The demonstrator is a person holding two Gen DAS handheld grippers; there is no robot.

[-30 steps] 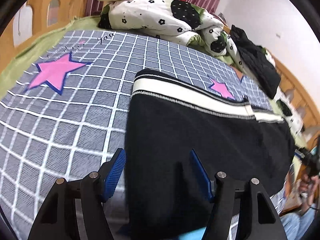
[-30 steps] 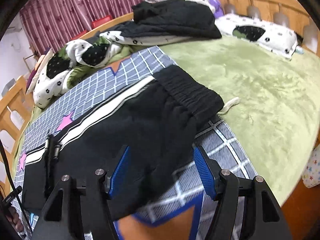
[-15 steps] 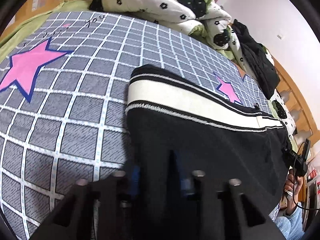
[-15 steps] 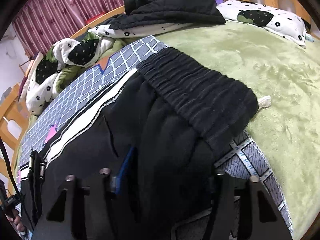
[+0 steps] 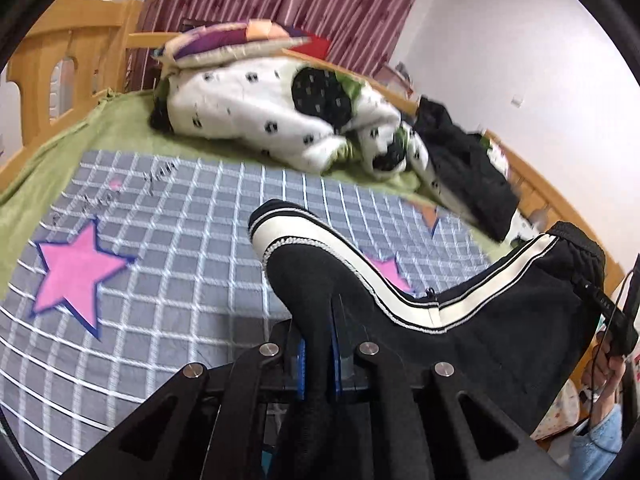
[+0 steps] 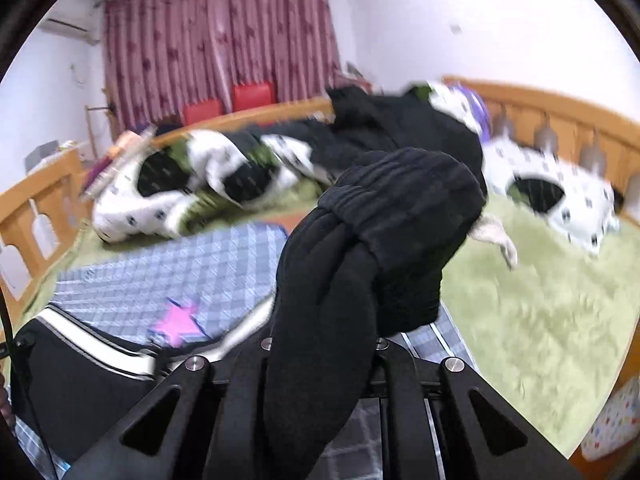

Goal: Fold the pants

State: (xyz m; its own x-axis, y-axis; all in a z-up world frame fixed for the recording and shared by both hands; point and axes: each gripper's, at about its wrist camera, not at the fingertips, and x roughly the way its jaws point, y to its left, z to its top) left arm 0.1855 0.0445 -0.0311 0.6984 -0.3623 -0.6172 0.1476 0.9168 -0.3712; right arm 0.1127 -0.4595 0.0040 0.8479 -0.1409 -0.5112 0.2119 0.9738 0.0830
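Observation:
The black pants [image 5: 492, 332] with a white side stripe hang lifted above the grey checked blanket [image 5: 160, 272]. My left gripper [image 5: 318, 354] is shut on the leg-hem end, the cloth pinched between the blue pads. My right gripper [image 6: 320, 360] is shut on the waist end; the bunched elastic waistband [image 6: 404, 216] stands up in front of the camera and hides the fingertips. A white drawstring [image 6: 496, 236] dangles from it. The middle of the pants sags between the two grippers.
A black-and-white spotted quilt [image 5: 260, 116] and a pile of black clothes [image 5: 472, 168] lie at the far side of the bed. Green bedding [image 6: 540, 320] spreads to the right. Wooden bed rails [image 5: 60, 64] ring the bed. A person's hand [image 5: 608, 364] shows at the right.
Both grippers came down onto the flat pants, closed on the cloth and lifted both ends off the blanket. The views now tilt up towards the curtain and wall.

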